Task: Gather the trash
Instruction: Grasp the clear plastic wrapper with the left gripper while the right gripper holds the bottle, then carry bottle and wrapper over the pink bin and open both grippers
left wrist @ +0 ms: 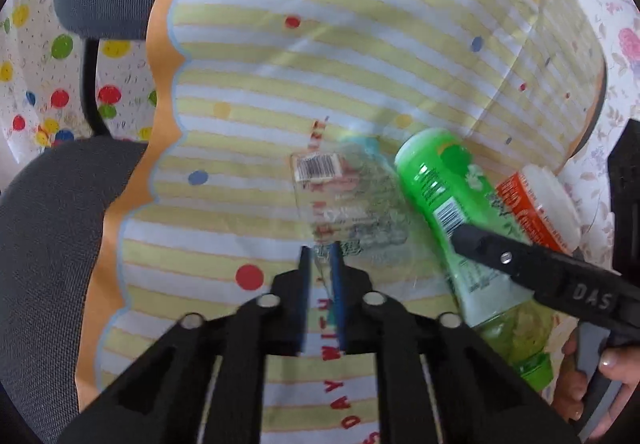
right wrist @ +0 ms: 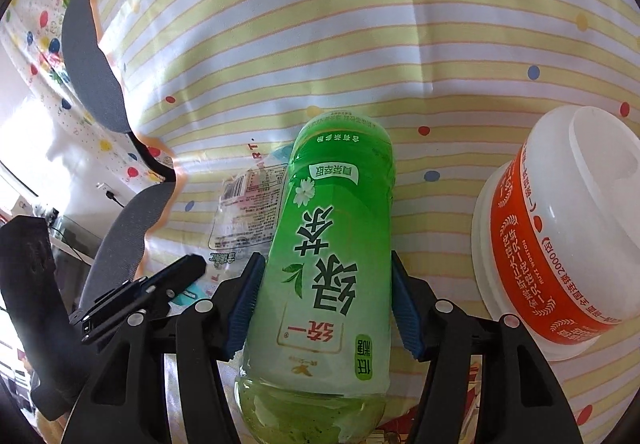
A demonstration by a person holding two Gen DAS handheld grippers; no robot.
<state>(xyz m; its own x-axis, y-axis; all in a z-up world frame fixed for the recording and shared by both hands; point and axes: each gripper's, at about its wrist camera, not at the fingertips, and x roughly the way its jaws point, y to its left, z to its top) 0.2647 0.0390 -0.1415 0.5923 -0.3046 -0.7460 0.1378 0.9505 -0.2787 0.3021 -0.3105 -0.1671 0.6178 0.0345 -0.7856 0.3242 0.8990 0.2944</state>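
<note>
A green tea bottle lies on the striped tablecloth. My right gripper is shut on the bottle, its blue pads against both sides; it also shows in the left wrist view. A clear plastic wrapper with a barcode lies left of the bottle. My left gripper is shut on the wrapper's near edge, which runs between its blue pads. The wrapper also shows in the right wrist view, with the left gripper's finger beside it.
An orange and white plastic tub lies on its side right of the bottle, also in the left wrist view. A grey office chair stands at the table's left edge. A hand holds the right gripper.
</note>
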